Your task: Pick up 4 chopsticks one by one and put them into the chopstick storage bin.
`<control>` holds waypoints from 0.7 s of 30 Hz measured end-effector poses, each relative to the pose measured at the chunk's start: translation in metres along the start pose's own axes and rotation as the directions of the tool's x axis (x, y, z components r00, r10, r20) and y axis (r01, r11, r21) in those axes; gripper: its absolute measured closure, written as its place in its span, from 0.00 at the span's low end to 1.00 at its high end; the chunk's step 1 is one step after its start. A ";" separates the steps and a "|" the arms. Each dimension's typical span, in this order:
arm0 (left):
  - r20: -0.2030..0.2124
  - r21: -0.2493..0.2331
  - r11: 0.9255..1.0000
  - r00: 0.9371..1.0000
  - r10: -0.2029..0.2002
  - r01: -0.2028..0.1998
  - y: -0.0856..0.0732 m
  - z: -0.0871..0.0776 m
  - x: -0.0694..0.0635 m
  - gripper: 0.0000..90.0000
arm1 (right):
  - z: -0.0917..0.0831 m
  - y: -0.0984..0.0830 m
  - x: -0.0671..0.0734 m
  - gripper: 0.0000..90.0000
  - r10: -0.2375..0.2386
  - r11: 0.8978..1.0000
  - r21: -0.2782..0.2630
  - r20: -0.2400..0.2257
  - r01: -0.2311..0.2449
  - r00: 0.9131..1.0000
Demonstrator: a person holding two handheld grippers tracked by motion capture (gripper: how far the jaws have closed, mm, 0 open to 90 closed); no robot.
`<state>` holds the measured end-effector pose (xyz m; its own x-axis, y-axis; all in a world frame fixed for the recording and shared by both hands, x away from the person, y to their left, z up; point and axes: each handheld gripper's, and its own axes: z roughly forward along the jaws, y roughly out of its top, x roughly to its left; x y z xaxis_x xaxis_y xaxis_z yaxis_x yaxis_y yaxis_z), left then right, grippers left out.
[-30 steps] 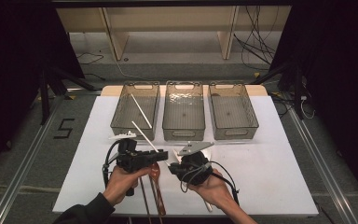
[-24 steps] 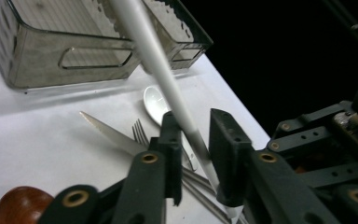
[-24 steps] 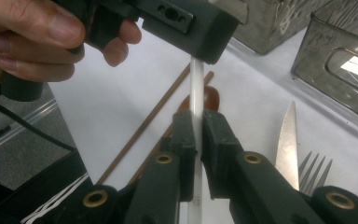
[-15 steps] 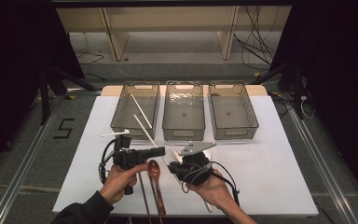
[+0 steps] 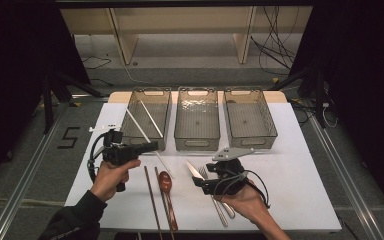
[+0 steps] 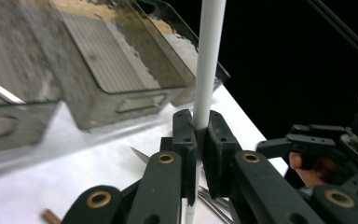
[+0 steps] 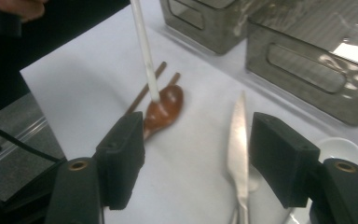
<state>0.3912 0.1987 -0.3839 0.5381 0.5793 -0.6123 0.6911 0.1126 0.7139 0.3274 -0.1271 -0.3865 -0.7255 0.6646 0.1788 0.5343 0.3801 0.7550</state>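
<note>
My left gripper [image 5: 152, 146] is shut on a white chopstick [image 5: 135, 121], lifted off the white mat in front of the left bin [image 5: 164, 95]. In the left gripper view the pads [image 6: 185, 135] clamp the chopstick [image 6: 208, 70], which runs upright. My right gripper [image 5: 200, 182] has just been opening and stands open low over the mat. A steel knife [image 7: 238, 135] lies on the table in the gap of the right gripper [image 7: 196, 154], touched by neither pad. A wooden spoon [image 7: 165, 109] lies left of it under the chopstick's tip [image 7: 144, 51].
Three clear bins stand in a row at the back: left with another white stick [image 5: 151, 119], middle [image 5: 196, 96], right [image 5: 250, 95]. Brown chopsticks [image 5: 150, 197] and the wooden spoon [image 5: 166, 182] lie at the front, steel cutlery [image 5: 221, 207] by my right hand.
My left gripper has closed on the white chopstick and moved up and to the left with it. The right gripper's jaws have spread apart.
</note>
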 end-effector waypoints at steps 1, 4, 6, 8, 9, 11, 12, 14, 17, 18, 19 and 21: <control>-0.009 -0.004 1.000 1.000 0.004 -0.004 0.004 -0.001 0.002 0.93 | -0.002 -0.002 -0.002 0.39 0.002 1.000 -0.001 0.006 -0.002 1.000; -0.025 -0.021 1.000 1.000 0.003 -0.003 0.016 -0.004 0.007 0.93 | -0.008 -0.006 -0.007 0.36 0.016 1.000 -0.006 0.027 -0.015 1.000; -0.040 -0.032 0.999 0.999 0.004 -0.005 0.025 -0.006 0.010 0.93 | -0.012 -0.008 -0.010 0.35 0.025 1.000 -0.012 0.036 -0.025 0.999; -0.057 -0.036 0.999 0.998 0.010 -0.012 0.036 -0.007 0.012 0.93 | -0.014 -0.009 -0.012 0.33 0.030 0.999 -0.020 0.041 -0.029 0.999; -0.065 -0.042 0.999 0.998 0.010 -0.013 0.041 -0.008 0.014 0.93 | -0.015 -0.010 -0.013 0.32 0.032 0.999 -0.021 0.043 -0.031 0.999; -0.088 -0.046 0.999 0.996 0.016 -0.020 0.053 -0.008 0.018 0.93 | -0.016 -0.010 -0.013 0.31 0.032 0.999 -0.023 0.051 -0.031 0.998; -0.096 -0.050 0.999 0.995 0.013 -0.018 0.058 -0.008 0.020 0.93 | -0.016 -0.010 -0.013 0.31 0.028 0.999 -0.021 0.052 -0.027 0.998; -0.112 -0.055 0.998 0.994 0.011 -0.017 0.066 -0.008 0.024 0.93 | -0.016 -0.011 -0.013 0.31 0.026 1.000 -0.019 0.053 -0.025 0.998; -0.135 -0.066 0.998 0.991 -0.001 -0.008 0.078 -0.010 0.031 0.93 | -0.016 -0.011 -0.012 0.30 0.026 1.000 -0.017 0.053 -0.025 0.998; -0.140 -0.067 0.998 0.990 -0.002 -0.008 0.080 -0.010 0.033 0.93 | -0.016 -0.011 -0.012 0.30 0.027 1.000 -0.015 0.053 -0.027 0.998; -0.146 -0.068 0.998 0.989 -0.004 -0.006 0.082 -0.010 0.034 0.93 | -0.016 -0.012 -0.012 0.30 0.028 1.000 -0.014 0.053 -0.027 0.998; -0.162 -0.067 0.998 0.987 -0.006 -0.005 0.087 -0.010 0.038 0.93 | -0.016 -0.012 -0.012 0.29 0.028 1.000 -0.014 0.051 -0.027 0.998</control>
<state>0.4668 0.2381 -0.3416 0.4488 0.7018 -0.5533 0.6547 0.1632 0.7380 0.3233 -0.1497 -0.3877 -0.6873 0.7069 0.1673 0.5478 0.3530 0.7585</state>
